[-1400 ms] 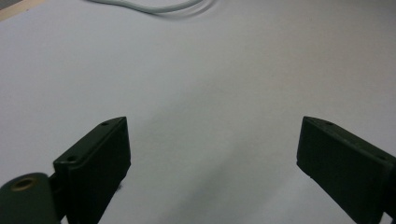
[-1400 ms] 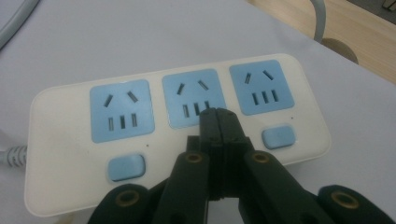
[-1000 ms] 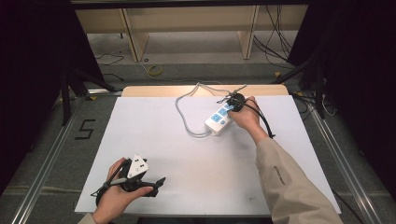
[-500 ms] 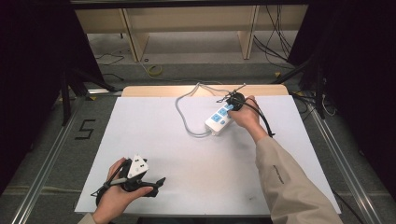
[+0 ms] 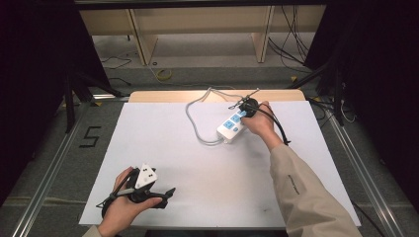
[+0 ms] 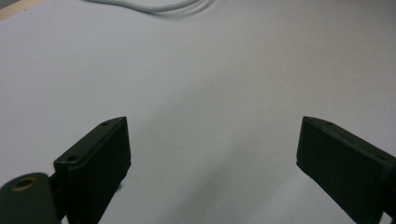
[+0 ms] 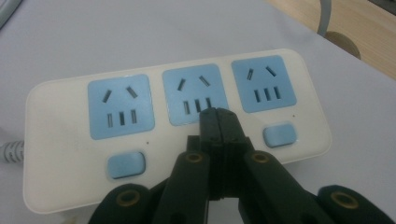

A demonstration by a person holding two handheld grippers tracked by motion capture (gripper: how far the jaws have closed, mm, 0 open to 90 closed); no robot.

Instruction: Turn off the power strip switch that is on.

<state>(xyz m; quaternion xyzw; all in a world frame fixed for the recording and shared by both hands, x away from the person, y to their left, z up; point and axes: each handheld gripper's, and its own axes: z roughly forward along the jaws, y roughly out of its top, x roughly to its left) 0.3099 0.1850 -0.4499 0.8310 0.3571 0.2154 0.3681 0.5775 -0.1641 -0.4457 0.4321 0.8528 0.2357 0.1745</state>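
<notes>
White power strip lies under the right gripper, its jaws pinched together over the middle switch of 3, likely pressing it. The left gripper waits wide apart, holding nothing.

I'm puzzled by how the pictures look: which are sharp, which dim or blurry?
High view: bright white table sheet, dark surroundings. Left gripper view: soft, grey cable blurred. Right gripper view: white power strip with blue sockets sharp, near black jaws slightly soft.

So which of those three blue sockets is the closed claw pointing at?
The middle socket. The right claw has its shut tips at that socket's lower edge, with the left socket and right socket on either side.
</notes>
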